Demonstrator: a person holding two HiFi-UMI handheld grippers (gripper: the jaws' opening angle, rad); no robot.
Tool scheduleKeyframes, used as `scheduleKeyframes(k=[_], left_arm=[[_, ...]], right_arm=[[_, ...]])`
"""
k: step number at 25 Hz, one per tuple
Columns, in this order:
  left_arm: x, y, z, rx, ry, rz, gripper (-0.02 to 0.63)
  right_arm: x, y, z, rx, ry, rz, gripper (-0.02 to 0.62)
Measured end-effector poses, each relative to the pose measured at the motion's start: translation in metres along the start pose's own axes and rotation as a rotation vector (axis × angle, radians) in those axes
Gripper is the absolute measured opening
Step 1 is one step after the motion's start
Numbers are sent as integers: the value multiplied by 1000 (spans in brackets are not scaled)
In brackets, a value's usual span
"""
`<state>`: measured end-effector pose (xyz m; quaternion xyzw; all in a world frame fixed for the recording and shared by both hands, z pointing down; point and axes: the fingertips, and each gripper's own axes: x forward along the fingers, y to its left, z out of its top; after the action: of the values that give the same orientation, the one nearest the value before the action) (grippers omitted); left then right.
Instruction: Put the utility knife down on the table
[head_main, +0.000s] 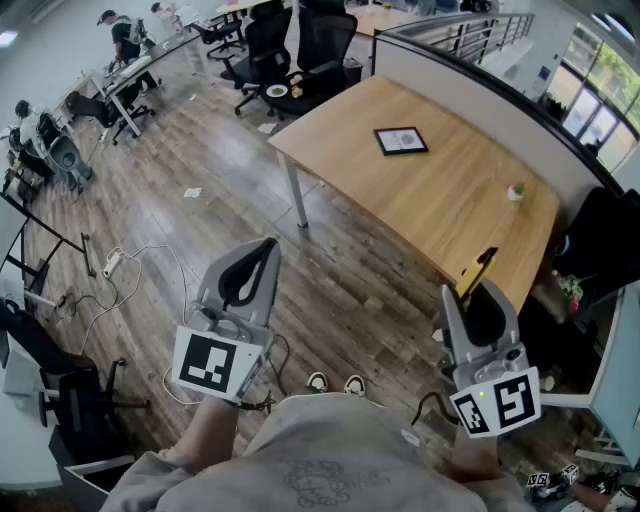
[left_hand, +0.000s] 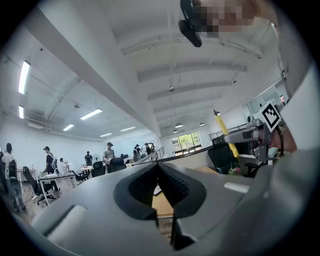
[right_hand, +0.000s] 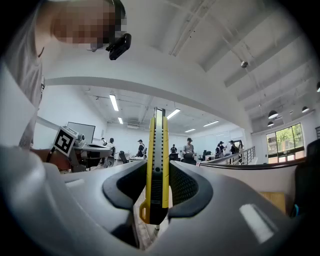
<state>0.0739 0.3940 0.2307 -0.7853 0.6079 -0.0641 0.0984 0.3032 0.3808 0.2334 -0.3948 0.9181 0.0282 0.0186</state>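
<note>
The utility knife (right_hand: 156, 165) is yellow and black and stands upright between the jaws of my right gripper (right_hand: 158, 172), which is shut on its lower body. In the head view the knife (head_main: 478, 268) sticks out past the right gripper (head_main: 482, 298) over the near edge of the wooden table (head_main: 440, 200). My left gripper (head_main: 262, 252) hangs over the wooden floor left of the table, its jaws closed tip to tip with nothing between them (left_hand: 159, 167). From the left gripper view the knife (left_hand: 226, 134) shows at the right.
On the table lie a dark framed tablet (head_main: 400, 140) and a small green-and-white object (head_main: 515, 192). A grey partition (head_main: 470, 75) runs along its far side. Black office chairs (head_main: 300, 50) stand behind. Cables (head_main: 120, 265) trail on the floor; people work at desks far left.
</note>
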Motion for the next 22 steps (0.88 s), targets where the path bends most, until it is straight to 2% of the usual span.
scheduleKeyframes(k=[13,22], left_arm=[[-2,-42,-7,6,12,-2,0],[2,-49,-10,10,22,4,0]], right_arm=[[-27,-10,-12,25,-10,54,137],[-25,-18,-20,44,-4,62,137]])
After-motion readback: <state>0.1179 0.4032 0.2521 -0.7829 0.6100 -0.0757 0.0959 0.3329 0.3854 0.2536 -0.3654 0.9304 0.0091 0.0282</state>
